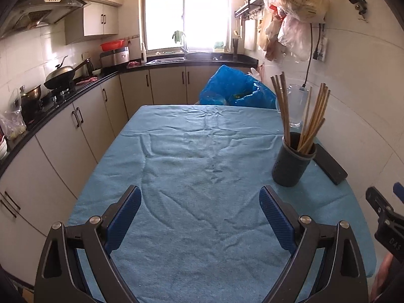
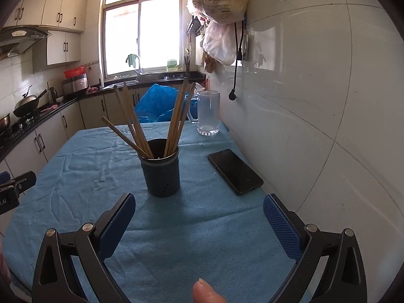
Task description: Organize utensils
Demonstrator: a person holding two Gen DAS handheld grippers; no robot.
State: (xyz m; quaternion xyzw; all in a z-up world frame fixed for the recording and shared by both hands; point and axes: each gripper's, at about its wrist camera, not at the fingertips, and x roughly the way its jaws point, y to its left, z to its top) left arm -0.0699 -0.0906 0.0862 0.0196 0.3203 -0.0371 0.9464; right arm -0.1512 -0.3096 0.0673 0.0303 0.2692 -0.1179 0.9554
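Kitchen table, blue cloth [image 2: 75,164]. Chopsticks [image 2: 174,118] in dark holder [image 2: 161,174] – light, stiff, slick; pinch mid-shaft. Left gripper [image 1: 199,214], right gripper [image 2: 199,219] – both wide, empty.

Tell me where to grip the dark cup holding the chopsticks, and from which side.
Grip the cup across its round lower wall, coming in level from the near side with the right tool, which already faces it, open. The chopsticks fan out above the rim, so a grasp from the top is probably blocked. The phone lies to its right, apart, leaving room for the fingers.
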